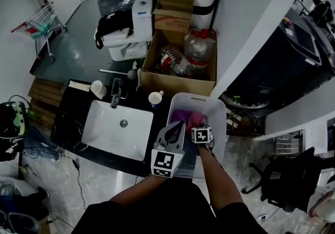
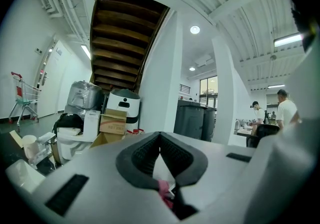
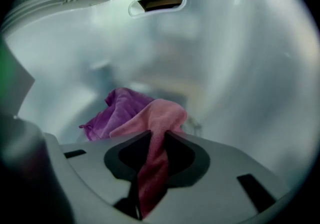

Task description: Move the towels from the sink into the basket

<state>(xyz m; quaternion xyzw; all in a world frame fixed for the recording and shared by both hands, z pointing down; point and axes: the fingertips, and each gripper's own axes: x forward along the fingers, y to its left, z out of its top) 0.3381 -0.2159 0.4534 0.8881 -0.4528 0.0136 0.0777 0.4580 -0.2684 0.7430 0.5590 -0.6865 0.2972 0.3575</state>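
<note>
A white basket (image 1: 178, 100) stands right of the white sink (image 1: 104, 123); I see no towel in the basin. A purple towel (image 1: 178, 118) and a pink towel (image 1: 197, 119) lie in the basket. My right gripper (image 1: 201, 126) points down into it. In the right gripper view the right gripper (image 3: 156, 135) is shut on the pink towel (image 3: 160, 115), which hangs onto the purple towel (image 3: 120, 110) by the basket wall (image 3: 225, 57). My left gripper (image 1: 175, 128) hovers level over the basket's near left rim. Its tips (image 2: 160, 135) meet with nothing held.
A cardboard box (image 1: 180, 57) of plastic bottles stands behind the basket. Two paper cups (image 1: 155, 98) (image 1: 97, 89) and a faucet (image 1: 116, 94) sit on the black counter (image 1: 73, 118). An office chair (image 1: 285, 183) is at the right, a shopping cart (image 1: 39, 23) far left.
</note>
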